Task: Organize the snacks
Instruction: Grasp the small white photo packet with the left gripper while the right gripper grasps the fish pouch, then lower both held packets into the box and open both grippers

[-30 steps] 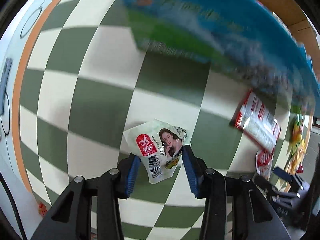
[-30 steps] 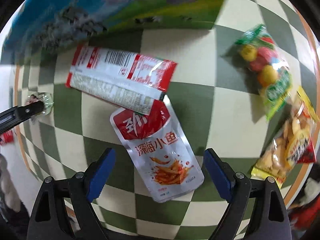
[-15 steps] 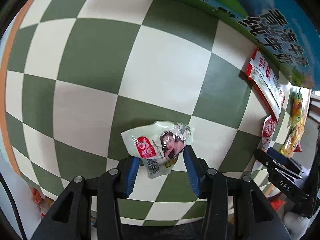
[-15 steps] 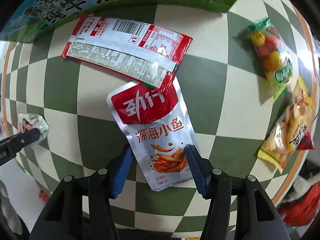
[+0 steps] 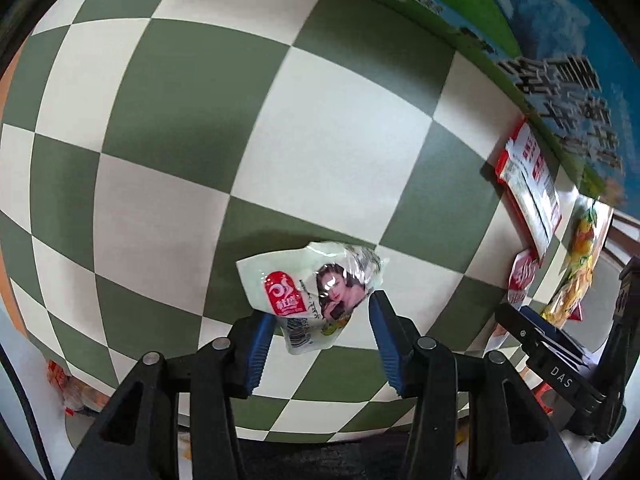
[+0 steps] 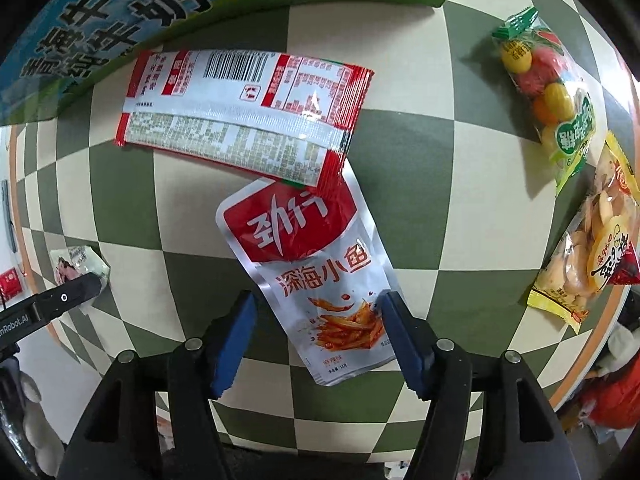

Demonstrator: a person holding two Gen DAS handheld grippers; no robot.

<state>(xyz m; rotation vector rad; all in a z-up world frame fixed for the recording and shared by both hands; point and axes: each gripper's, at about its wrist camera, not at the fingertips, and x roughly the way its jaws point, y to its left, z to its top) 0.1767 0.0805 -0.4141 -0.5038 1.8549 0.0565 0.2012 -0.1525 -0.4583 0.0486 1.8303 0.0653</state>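
Observation:
In the left wrist view, my left gripper (image 5: 320, 326) is shut on a small pale-green snack packet (image 5: 310, 294) with a woman's portrait, held above the checkered table (image 5: 200, 120). In the right wrist view, my right gripper (image 6: 316, 320) straddles the lower end of a silver-and-red fish snack pouch (image 6: 316, 276); its left pad (image 6: 236, 328) stands apart from the pouch and its right pad (image 6: 394, 328) is at the pouch edge. A long red-and-white packet (image 6: 244, 114) overlaps the pouch's top. The left gripper's finger and packet show at the right wrist view's left edge (image 6: 78, 266).
A blue-and-green milk carton box (image 6: 120, 12) stands at the table's far side, also in the left wrist view (image 5: 540, 60). A bag of coloured round candies (image 6: 548, 80) and a yellow chips bag (image 6: 592, 248) lie at the right. The table's orange rim (image 6: 592, 352) is near.
My right gripper has narrowed around the fish pouch from wide open. My left gripper has lifted and drawn back with the small packet in it.

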